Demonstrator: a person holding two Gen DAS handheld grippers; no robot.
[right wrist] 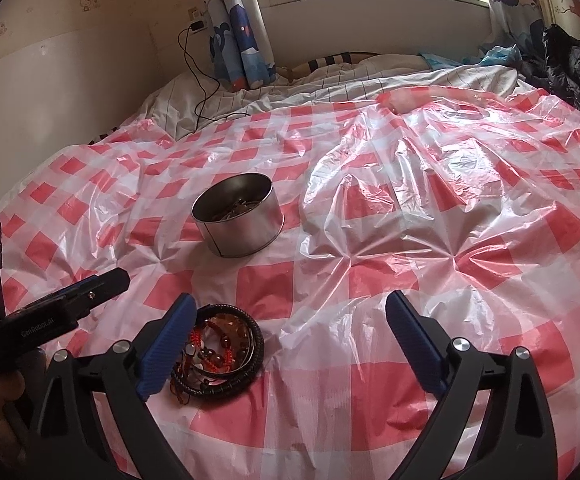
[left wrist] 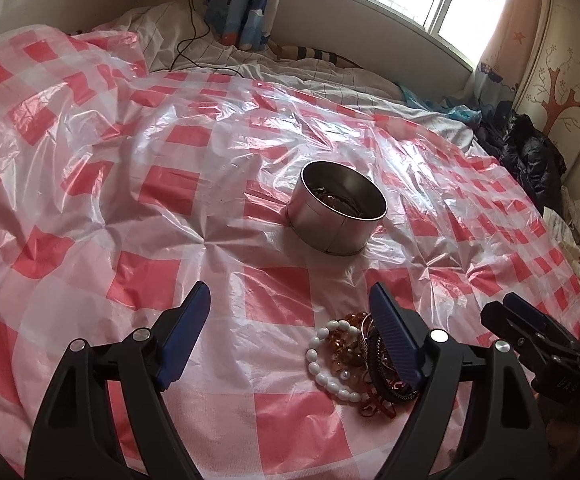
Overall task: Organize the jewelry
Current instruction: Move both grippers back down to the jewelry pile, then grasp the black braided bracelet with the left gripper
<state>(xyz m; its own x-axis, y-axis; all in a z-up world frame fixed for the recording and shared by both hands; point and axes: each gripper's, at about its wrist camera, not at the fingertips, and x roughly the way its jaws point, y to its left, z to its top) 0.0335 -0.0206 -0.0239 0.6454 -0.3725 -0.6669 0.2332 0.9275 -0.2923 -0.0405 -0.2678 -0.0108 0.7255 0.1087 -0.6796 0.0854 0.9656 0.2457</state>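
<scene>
Left wrist view shows me the bracelet pile (left wrist: 363,360) on the bed, nearer me than the tin (left wrist: 339,212), beside my spread, empty left tongs (left wrist: 290,308), right tongs (right wrist: 290,316) likewise spread.

Both wrist views close, angled down; share tin (left wrist: 339,216), bracelet pile (right wrist: 220,350).

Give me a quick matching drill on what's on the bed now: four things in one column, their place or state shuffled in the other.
Things:
1. metal tin
2. white bead bracelet
3. black bracelet
4. left gripper

Place or state:
A. open, nothing held
B. upright on the checked sheet, some jewelry inside
C. outer ring of the pile in the right wrist view
D. on the pile's edge, in the left wrist view

Pairs: 1-B, 2-D, 3-C, 4-A
</scene>
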